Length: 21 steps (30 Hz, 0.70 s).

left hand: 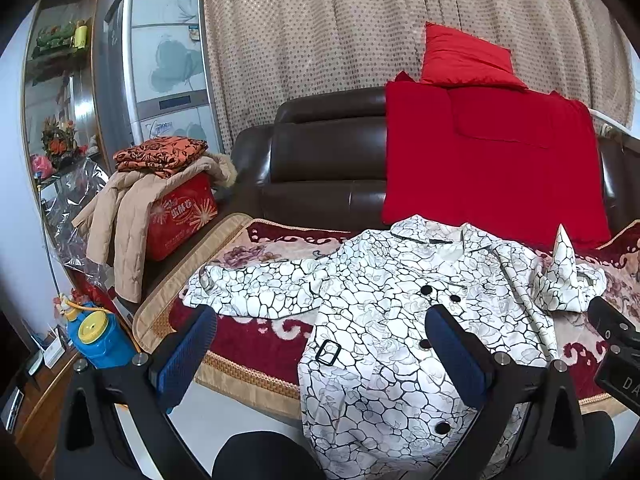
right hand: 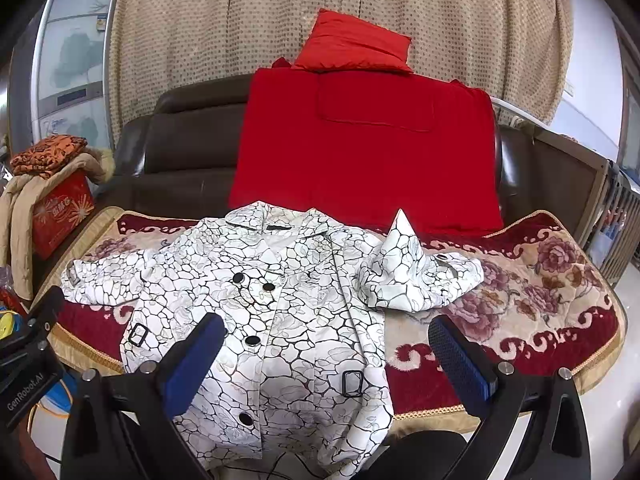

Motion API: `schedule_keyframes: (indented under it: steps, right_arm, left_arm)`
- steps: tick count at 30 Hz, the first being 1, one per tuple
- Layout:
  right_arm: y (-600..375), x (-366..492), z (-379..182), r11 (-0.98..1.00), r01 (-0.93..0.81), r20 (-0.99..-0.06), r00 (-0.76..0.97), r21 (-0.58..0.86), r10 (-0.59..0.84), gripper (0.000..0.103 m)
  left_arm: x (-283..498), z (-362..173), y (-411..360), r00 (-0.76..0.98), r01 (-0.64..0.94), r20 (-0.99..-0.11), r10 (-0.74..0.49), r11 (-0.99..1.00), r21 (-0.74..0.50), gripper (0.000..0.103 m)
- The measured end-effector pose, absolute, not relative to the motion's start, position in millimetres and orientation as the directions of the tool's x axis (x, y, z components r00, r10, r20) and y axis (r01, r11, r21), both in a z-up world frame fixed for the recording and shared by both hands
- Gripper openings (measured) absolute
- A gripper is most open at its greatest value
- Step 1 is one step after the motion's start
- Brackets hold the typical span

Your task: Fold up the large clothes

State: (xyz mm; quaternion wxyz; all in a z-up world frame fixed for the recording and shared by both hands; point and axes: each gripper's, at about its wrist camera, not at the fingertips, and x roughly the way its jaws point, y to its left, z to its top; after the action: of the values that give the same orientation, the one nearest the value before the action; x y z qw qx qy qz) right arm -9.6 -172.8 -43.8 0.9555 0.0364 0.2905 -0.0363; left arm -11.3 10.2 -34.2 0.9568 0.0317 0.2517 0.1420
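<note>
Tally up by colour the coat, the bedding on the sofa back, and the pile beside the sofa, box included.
White: 1, patterned coat
Red: 3, pillow, blanket, box
Orange: 1, folded cloth
Beige: 1, padded jacket
Total: 6

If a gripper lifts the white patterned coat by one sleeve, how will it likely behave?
The white patterned coat would probably sag and drape, since its hem already hangs limp over the cushion edge. The bunched sleeve holds a peak, suggesting somewhat stiff fabric. Buttons and buckles may add slight weight.
</note>
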Motion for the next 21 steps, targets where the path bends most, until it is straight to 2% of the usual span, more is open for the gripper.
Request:
schedule_keyframes:
  steps: [12, 21]
  right_arm:
    - [-176, 6, -57, 0.995, 0.091, -0.59, 0.805, 0.026, -0.058, 0.103]
    - [-241, 52, -99, 0.975, 0.144, -0.618, 0.786, 0.169, -0.009, 0.103]
  left_arm:
    - [24, -51, 16, 0.831, -0.182, -0.522, 0.193, 0.981, 0.072, 0.103]
    - [100, -94, 28, 0.783, -0.255, -0.553, 0.285, 0.958, 0.133, 0.103]
